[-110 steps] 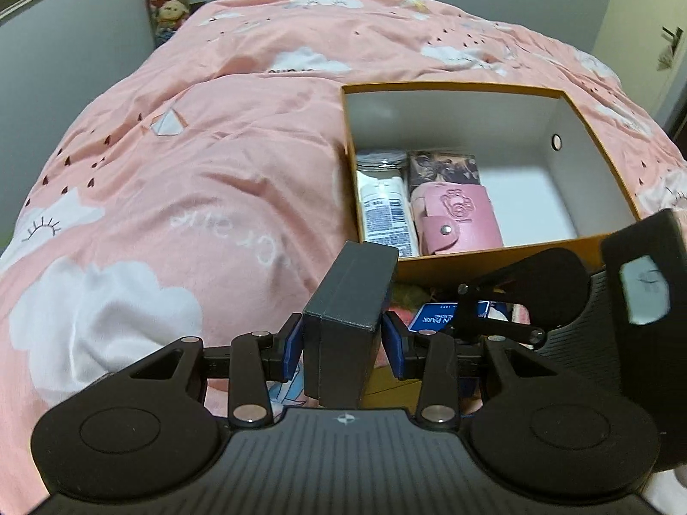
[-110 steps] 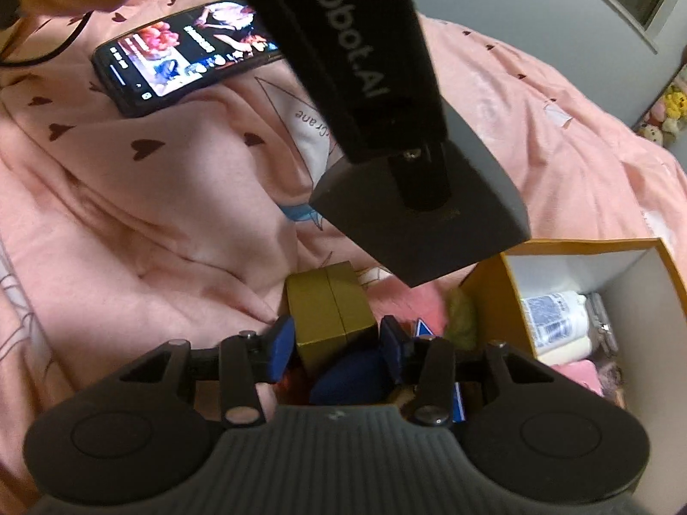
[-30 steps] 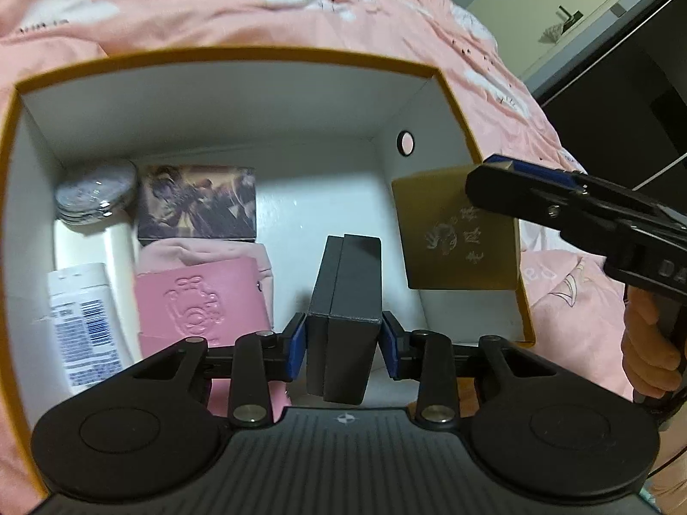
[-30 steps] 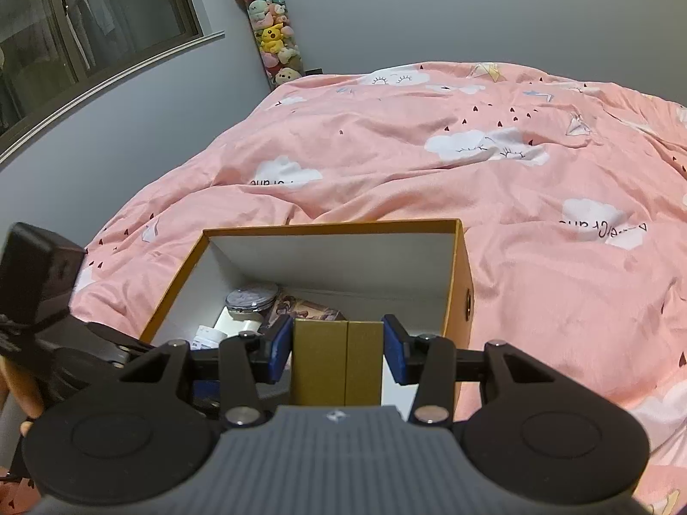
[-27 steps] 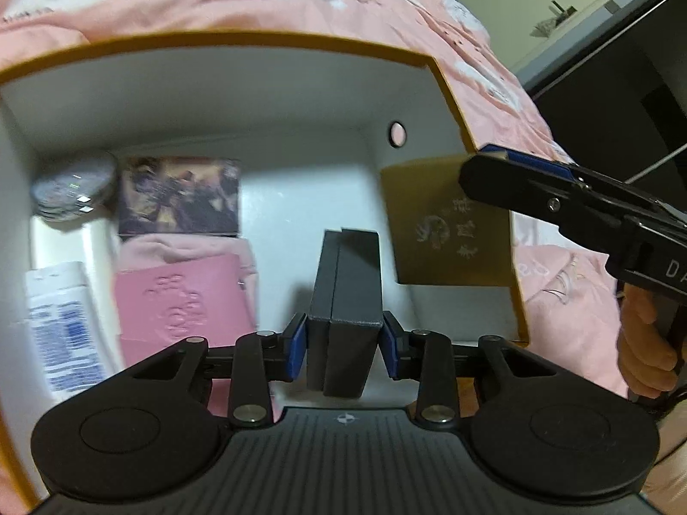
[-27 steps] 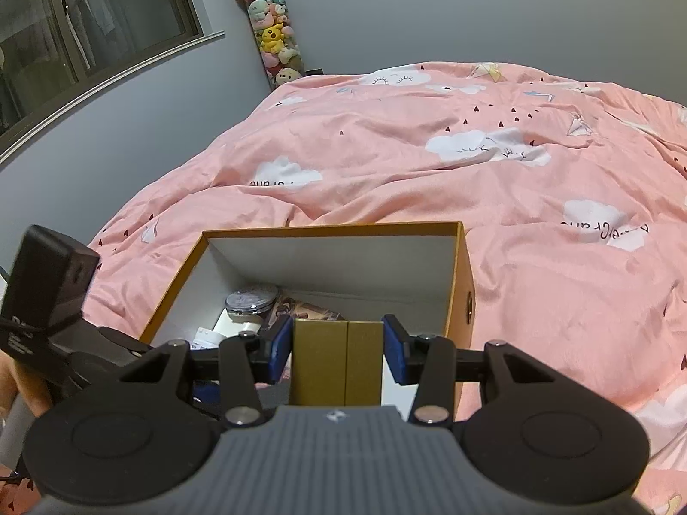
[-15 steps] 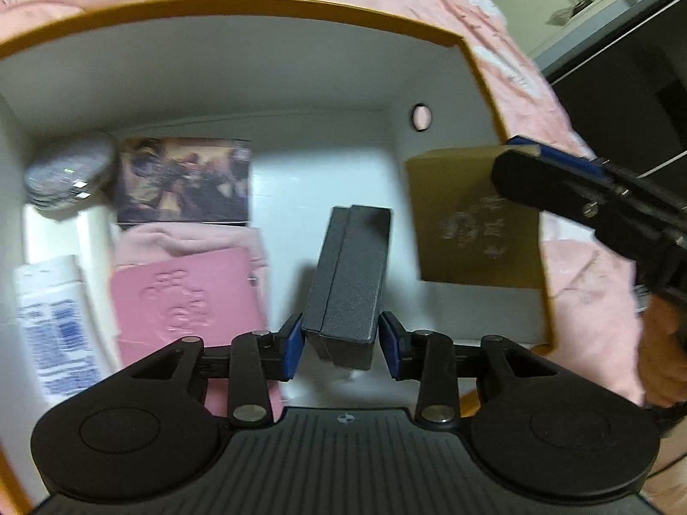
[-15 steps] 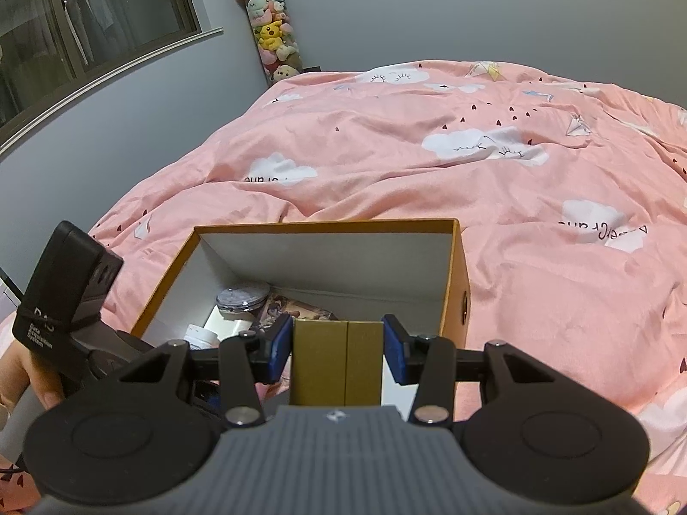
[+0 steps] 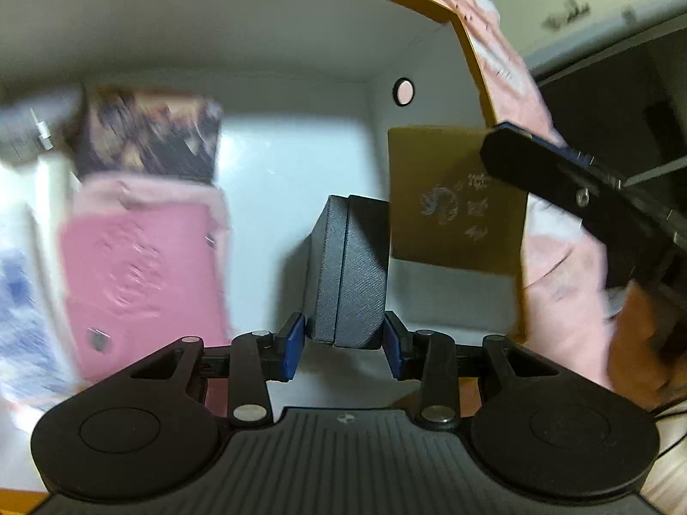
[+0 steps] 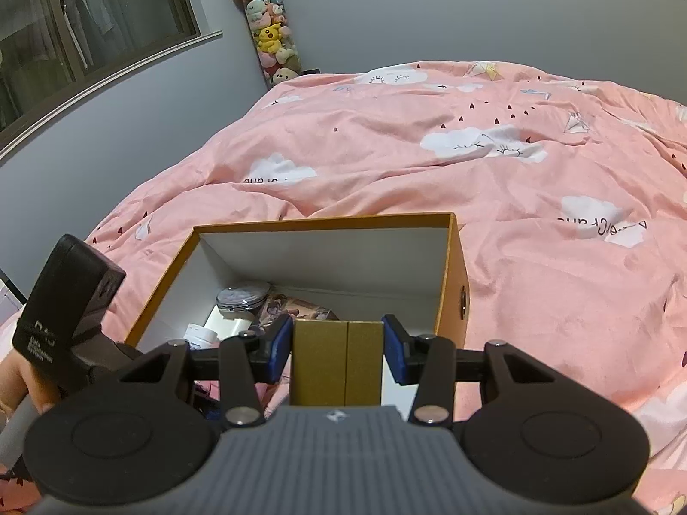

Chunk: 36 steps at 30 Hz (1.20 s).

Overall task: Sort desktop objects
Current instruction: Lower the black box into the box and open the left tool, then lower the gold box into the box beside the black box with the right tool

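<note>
An orange box with white inside lies on the pink bed. My left gripper reaches down into it. The dark grey case stands between its blue pads, tilted, and small gaps show on both sides. My right gripper is shut on a gold case and holds it over the box's right side. The right gripper's finger also shows in the left wrist view.
In the box lie a pink wallet, a picture card box, a white tube and a round silver tin. Pink duvet surrounds the box. The left gripper's handle stands at the box's left.
My left gripper has gone lower into the box and its pads have parted slightly from the grey case, which now leans. The right gripper with the gold case has hardly moved.
</note>
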Motion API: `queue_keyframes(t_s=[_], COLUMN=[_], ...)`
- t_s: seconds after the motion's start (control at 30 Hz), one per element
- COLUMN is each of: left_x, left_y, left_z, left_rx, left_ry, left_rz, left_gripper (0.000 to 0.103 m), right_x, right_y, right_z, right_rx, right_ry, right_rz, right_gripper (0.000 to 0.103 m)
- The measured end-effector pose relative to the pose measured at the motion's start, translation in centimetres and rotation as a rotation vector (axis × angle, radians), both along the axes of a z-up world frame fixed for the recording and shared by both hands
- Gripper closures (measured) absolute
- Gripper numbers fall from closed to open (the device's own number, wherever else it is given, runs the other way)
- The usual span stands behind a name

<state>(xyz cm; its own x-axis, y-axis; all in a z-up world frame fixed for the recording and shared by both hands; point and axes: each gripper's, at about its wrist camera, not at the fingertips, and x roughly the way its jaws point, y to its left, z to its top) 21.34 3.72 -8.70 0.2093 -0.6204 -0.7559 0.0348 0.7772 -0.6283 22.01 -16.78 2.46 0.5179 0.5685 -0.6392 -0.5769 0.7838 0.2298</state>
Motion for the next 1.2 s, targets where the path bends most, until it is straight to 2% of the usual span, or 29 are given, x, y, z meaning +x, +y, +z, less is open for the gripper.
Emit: queue_keyframes(t_s=[0.03,0.1,0.23,0.3,0.37,0.57,0.8,0.97,1.1,1.2], left_x=[0.0,-0.3,-0.8,-0.9,-1.2,-2.9,-3.5,-3.2,-3.9,-3.9], left_y=[0.1,0.1,0.1,-0.1,0.0,0.2,0.3,0.9,2.2,2.4], left_z=[-0.5,-1.2,-1.5,-1.5,-1.2,0.9,3.6,5.2,5.7,5.5], left_rx=[-0.043,-0.074,0.02,0.029,0.049,0.209,0.257,0.324,0.378,0.407], left_ry=[0.025,0.048,0.038,0.041,0.033,-0.079,-0.196,-0.261,-0.282,-0.282], left_rz=[0.013,0.03,0.059,0.068,0.074,0.059,0.065,0.126,0.182,0.189], left_gripper=[0.059,0.059,0.059,0.057,0.05,0.044,0.045,0.057,0.059,0.059], right_x=[0.0,0.0,-0.2,-0.3,-0.3,-0.5,-0.2,-0.1,0.6,1.3], right_y=[0.0,0.0,0.5,0.8,1.3,1.7,1.4,2.3,3.7,5.1], right_z=[0.0,0.1,-0.3,-0.9,-1.5,-2.4,-2.4,-2.2,-2.2,-2.6], right_rx=[0.002,0.005,-0.006,-0.016,-0.025,-0.043,-0.02,-0.061,-0.094,-0.125], right_ry=[0.0,0.001,0.009,0.022,0.036,0.053,0.09,0.063,0.051,0.038], right_rz=[0.0,0.005,0.028,0.036,0.042,0.045,0.034,0.029,0.015,-0.008], right_gripper=[0.056,0.056,0.056,0.056,0.056,0.056,0.056,0.056,0.056,0.056])
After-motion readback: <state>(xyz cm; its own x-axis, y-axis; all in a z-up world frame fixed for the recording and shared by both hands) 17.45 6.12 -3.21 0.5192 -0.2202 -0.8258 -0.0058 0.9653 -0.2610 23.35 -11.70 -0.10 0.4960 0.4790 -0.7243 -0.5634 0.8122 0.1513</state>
